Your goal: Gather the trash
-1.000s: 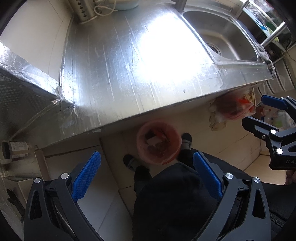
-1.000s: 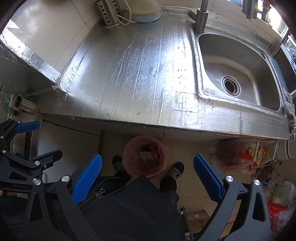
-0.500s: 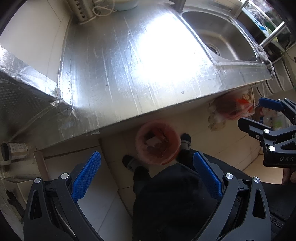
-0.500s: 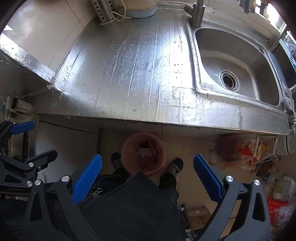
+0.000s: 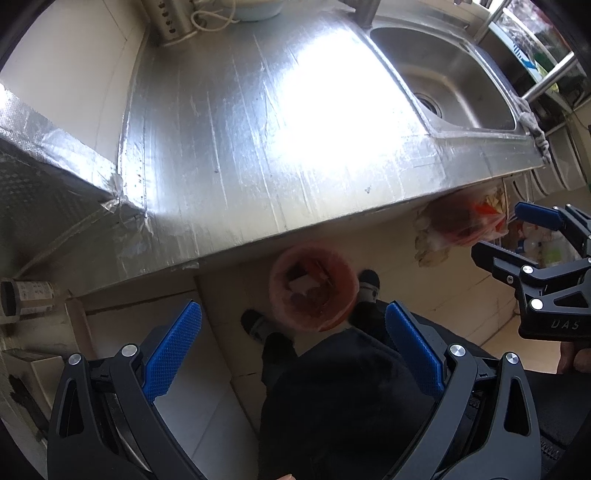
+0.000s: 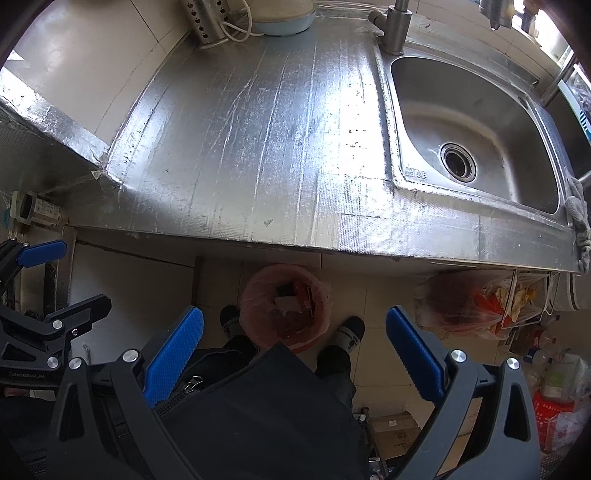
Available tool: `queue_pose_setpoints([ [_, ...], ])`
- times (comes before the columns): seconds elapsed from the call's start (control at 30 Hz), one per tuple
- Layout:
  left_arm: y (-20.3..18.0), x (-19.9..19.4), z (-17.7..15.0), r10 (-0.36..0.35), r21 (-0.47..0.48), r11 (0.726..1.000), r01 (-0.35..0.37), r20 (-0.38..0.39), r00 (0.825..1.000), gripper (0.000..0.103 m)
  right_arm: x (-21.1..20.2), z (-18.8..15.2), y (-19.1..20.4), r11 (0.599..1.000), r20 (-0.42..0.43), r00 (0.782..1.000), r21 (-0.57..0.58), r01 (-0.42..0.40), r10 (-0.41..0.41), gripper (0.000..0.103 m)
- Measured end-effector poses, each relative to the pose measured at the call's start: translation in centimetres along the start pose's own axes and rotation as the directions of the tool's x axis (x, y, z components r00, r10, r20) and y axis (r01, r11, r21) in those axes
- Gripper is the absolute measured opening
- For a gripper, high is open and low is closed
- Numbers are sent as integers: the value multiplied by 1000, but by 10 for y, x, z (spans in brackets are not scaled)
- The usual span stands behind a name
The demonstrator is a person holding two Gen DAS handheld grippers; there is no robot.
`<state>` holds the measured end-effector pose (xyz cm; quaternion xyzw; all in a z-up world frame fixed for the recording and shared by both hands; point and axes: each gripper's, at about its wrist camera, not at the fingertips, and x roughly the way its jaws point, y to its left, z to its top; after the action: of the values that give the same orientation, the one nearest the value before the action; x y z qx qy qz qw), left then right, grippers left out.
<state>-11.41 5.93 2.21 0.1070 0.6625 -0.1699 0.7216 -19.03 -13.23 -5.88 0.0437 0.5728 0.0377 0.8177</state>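
Note:
A bin lined with a pink bag [image 5: 314,286] [image 6: 284,306] stands on the floor below the counter edge, between a person's feet, with scraps inside. My left gripper [image 5: 293,343] hangs open and holds nothing, above the person's dark clothing and near the bin. My right gripper [image 6: 293,345] is likewise open, with nothing between its blue pads. Each gripper shows in the other's view: the right gripper [image 5: 524,236] at the right edge, the left gripper [image 6: 51,273] at the left edge. The foil-covered counter [image 6: 258,147] bears no loose trash that I can see.
A steel sink [image 6: 469,122] with a tap [image 6: 395,26] lies at the counter's right. A perforated utensil holder [image 6: 207,22], a white cable and a pale blue bowl [image 6: 284,18] stand at the back. A clear bag of scraps [image 6: 469,306] hangs under the counter at right. Bottles and boxes crowd the floor's right corner.
Both grippers have drawn slightly back and up, so the counter sits a little farther off. Both stay open; nothing was picked up or dropped.

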Motion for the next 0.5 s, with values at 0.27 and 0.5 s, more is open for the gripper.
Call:
queue_pose_setpoints([
  [0.27, 3, -1, 0, -51, -19, 999, 51, 7, 999, 97, 2, 1, -1, 1000, -3, 1000, 3, 2, -2, 98],
  [0.5, 5, 0, 0, -53, -30, 998, 53, 8, 999, 97, 3, 2, -2, 1000, -5, 1000, 5, 4, -4, 98],
])
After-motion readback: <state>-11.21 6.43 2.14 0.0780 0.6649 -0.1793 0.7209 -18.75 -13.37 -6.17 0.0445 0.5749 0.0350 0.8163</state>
